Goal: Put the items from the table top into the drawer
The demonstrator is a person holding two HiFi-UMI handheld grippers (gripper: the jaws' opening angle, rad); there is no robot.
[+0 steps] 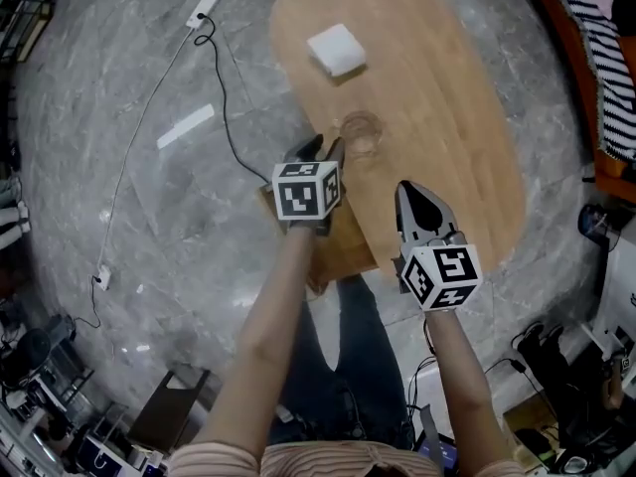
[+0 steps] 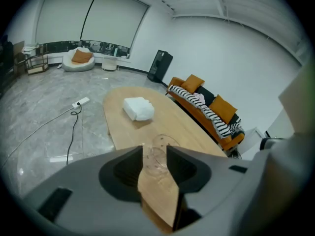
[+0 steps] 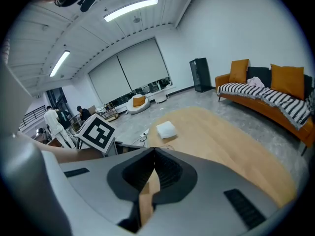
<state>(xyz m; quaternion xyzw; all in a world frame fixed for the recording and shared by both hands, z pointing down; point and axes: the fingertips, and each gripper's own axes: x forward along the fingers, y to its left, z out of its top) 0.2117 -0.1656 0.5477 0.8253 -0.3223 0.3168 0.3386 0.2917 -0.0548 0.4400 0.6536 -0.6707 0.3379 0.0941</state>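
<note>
Left gripper view, L gripper [image 2: 155, 149] jaws wide apart, clear glass [image 2: 156, 160] just past tips on table [image 2: 183, 123], white pad [image 2: 138, 108] farther back, R gripper [image 3: 153, 150] clenched, empty.

Beyond the left fingers [image 2: 123, 168], a grey marble floor [image 2: 44, 97] ran to windows under 2 white roller blinds [image 2: 88, 18]. Right of the fingers, an orange sofa [image 2: 206, 107] with a striped throw stood against a white wall [image 2: 231, 58], a black cabinet [image 2: 160, 65] farther off. 2 ceiling strip lights [image 3: 130, 6] glowed.
</note>
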